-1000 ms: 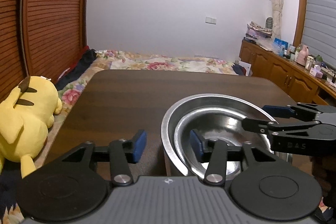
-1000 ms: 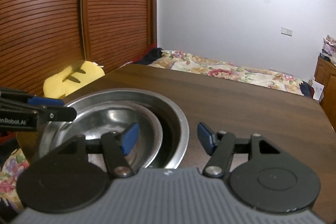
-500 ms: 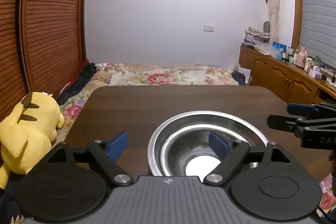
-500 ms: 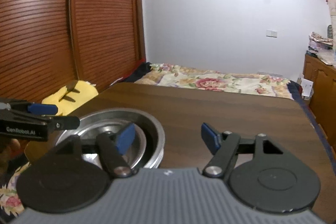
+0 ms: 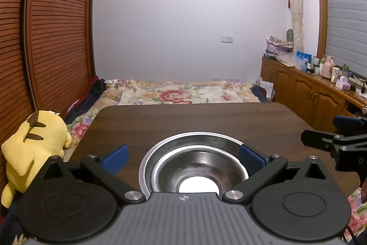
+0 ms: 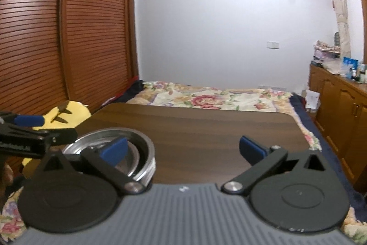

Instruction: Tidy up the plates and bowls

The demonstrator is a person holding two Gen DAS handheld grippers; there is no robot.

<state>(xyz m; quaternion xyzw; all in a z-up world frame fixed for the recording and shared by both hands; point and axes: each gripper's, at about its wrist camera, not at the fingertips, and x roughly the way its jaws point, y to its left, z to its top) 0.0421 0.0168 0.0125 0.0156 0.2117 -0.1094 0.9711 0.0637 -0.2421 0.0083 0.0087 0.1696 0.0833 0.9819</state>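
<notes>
Nested round stainless-steel bowls (image 5: pixel 195 160), a smaller one inside a larger, sit on the dark wood-grain table (image 5: pixel 195 121) near its front edge.

Shiny curved metal against matte brown board with rounded corners. Above the bowls, the left gripper (image 5: pixel 183 156) has its blue-padded fingers spread wide and holds nothing. To the right of the bowls, the right gripper (image 6: pixel 183 150) is likewise splayed wide and empty over bare tabletop. Beyond the bowls the board runs bare to its far edge, where a floral quilt (image 5: pixel 179 93) lies; a yellow plush toy (image 5: pixel 32 153) sits just off the table's left edge.
</notes>
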